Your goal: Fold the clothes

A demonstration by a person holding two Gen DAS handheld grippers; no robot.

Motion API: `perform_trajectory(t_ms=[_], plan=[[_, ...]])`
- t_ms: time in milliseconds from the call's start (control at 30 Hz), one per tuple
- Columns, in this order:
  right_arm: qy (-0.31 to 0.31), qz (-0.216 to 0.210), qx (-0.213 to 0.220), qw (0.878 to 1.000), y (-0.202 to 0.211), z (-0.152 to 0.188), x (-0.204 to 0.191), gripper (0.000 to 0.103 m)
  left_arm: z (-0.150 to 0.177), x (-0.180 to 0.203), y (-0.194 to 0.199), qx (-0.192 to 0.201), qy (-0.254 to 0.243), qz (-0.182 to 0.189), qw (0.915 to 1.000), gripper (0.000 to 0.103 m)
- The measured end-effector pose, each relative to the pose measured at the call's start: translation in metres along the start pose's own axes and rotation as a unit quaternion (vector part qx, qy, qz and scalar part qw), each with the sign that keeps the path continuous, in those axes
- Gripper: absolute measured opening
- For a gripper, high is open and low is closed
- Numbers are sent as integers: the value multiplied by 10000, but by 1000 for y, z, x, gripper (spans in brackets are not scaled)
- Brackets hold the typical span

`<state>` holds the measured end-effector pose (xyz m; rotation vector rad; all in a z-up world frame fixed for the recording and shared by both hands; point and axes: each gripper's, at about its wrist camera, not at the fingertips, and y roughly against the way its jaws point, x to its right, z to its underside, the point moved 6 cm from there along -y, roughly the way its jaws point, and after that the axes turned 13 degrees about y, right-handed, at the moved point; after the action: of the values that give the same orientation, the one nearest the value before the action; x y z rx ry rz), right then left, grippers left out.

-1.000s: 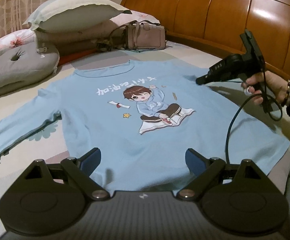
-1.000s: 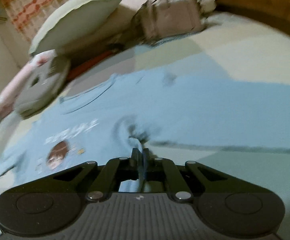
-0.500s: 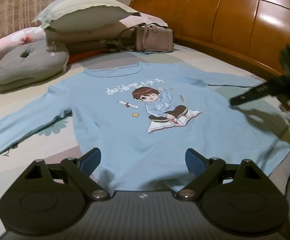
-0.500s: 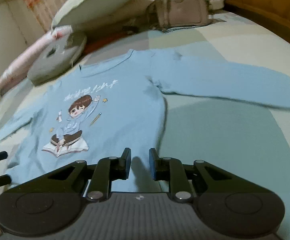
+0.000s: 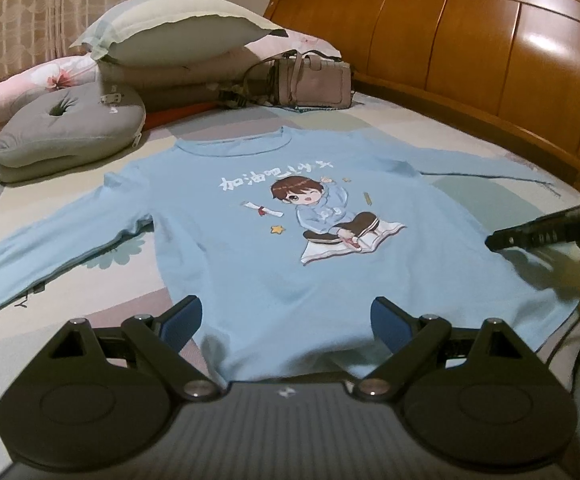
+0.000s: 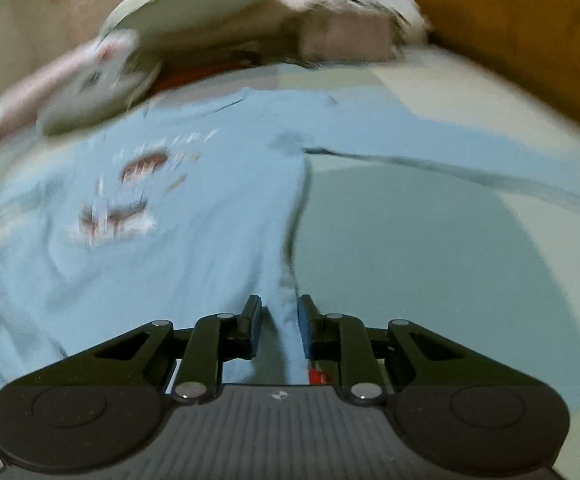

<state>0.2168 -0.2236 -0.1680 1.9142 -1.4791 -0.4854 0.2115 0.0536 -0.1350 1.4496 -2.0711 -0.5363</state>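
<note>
**At the near hem: risk of a crooked first fold**

Closest in, over the bottom edge of the blue shirt (image 5: 290, 248), left hand-held gripper (image 5: 286, 316) spread wide and holding nothing, hem lying flat beneath it. Off to the shirt's side edge, right hand-held gripper (image 6: 280, 320) narrow and closing, a strip of the fabric's edge between its jaws, pads not visibly pressing yet. Blurred view there, so hard to tell how much cloth sits in the gap.

Likely trouble: pinching only the top layer, or only the very edge, and slipping off once lifted. Equally possible: catching the bedsheet along with the shirt and dragging both. With one side gripped and the other free, probable skewing of the whole shirt across the bed (image 5: 469, 152) and wrinkling through the printed cartoon.

Farther out, both long sleeves (image 5: 50, 248) stretched flat and wide; liable to trail, twist or bunch under the body if pulled from the hem alone.

Farthest back, grey cushion (image 5: 70, 132) and handbag (image 5: 313, 84) near the collar, close enough to snag a sleeve swung that way.
</note>
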Motion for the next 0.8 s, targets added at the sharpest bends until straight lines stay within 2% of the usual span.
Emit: perform_trajectory(t_ms=[33,133,200,233,300,400,533,600,700,767,800], plan=[[276,66,-9,9996,2,0,-9,7,0,0,-1,-6,-10,-15,10000,91],[437,-1,-77,9990,12,1,-14,7,-1,0,1,17,7,1,10000,91],[311,148,-185,9992,18,4,-3,8,-1,-1,3,40,14,18,10000,91],[154,225,-289,9992,19,6,5,19,-2,-1,4,46,27,31,10000,91],[-131,254,-335,9990,24,10,15,32,-2,-1,4,51,54,57,10000,91],[-380,186,-213,9989,34,9,16,38,-3,0,5,74,63,71,9999,91],[-164,-227,216,9994,52,-1,-12,51,-4,-1,6,101,105,73,9999,91],[164,-330,414,9985,58,-10,-29,51,-4,-2,6,102,135,75,9998,91],[534,-101,686,9962,57,-27,-29,50,-2,-3,7,99,134,47,9998,91],[198,-45,721,9972,42,-40,-6,48,-2,-5,7,92,142,48,9998,91],[-12,-52,701,9975,32,-45,7,42,-1,-5,6,87,146,50,9998,91]])
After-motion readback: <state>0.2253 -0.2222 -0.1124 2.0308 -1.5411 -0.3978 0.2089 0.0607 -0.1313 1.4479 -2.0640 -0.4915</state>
